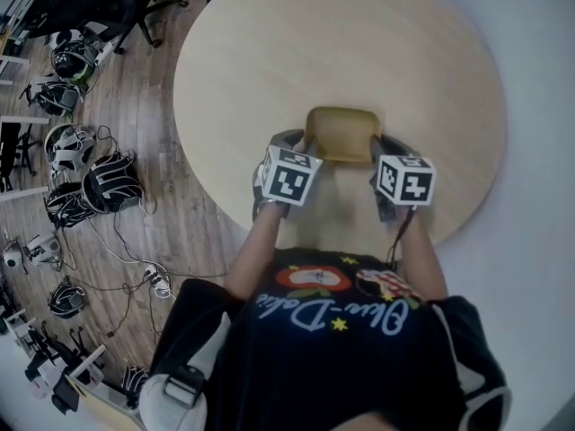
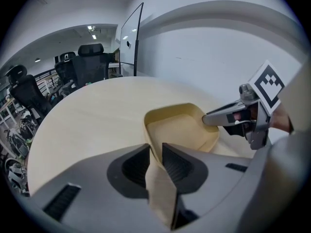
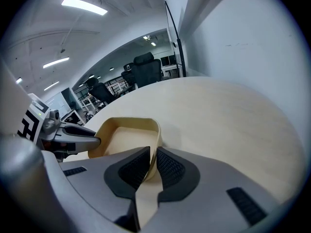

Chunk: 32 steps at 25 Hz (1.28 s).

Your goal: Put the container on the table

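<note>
tan container [image 1: 341,135] clamped both sides: left hand-held gripper [image 2: 155,153], right hand-held gripper [image 3: 151,158]

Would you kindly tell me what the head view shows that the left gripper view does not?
Only the head view: the person's shirt and helmets on the floor. Only the left gripper view: an upright panel beyond the table, and the left claw pinching the wall of the container. Both: the container, the table, the right claw.
</note>
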Available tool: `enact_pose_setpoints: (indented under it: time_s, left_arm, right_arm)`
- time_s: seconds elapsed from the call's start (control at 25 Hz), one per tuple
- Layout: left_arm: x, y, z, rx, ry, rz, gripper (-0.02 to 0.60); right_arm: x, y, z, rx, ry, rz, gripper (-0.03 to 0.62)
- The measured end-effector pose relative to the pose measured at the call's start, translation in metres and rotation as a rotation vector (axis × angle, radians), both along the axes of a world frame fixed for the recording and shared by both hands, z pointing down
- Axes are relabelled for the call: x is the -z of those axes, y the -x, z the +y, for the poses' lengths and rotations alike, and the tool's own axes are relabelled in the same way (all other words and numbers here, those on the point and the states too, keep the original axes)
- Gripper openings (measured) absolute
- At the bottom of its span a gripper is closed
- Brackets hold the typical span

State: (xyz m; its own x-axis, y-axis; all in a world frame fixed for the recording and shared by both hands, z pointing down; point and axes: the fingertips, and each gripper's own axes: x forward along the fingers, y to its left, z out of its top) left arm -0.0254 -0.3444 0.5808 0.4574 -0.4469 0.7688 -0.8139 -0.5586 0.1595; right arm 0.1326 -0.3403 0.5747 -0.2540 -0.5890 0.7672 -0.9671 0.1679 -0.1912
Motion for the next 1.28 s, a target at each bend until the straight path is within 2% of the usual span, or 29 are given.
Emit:
enact_pose_setpoints:
  time_s: [0.56, 0.68, 0.92, 1.2, 1.28]
  left_arm:
    - [-0.005, 0.001, -0.003, 0.018, 0.031, -0.003, 0.089]
    - [-0.007, 0.002, -0.003, 0.027, 0.031, -0.001, 0.122]
    - [0.006, 0.01, -0.008, 0.076, -0.031, 0.017, 0.144]
    - [0.035, 0.02, -0.011, 0.126, -0.129, 0.033, 0.143]
    - [0.046, 0.019, -0.006, 0.122, -0.158, 0.045, 0.138]
  right_arm:
    - [-0.002, 0.003, -0.003, -0.005, -0.002, -0.006, 0.045]
    - [-0.003, 0.002, -0.003, -0.012, -0.008, -0.004, 0.057]
    - [0.007, -0.003, -0.006, -0.044, -0.043, -0.015, 0.08]
    - [0.039, 0.001, -0.009, -0.035, -0.156, -0.011, 0.077]
    - [0.052, -0.001, -0.006, -0.043, -0.197, 0.004, 0.023]
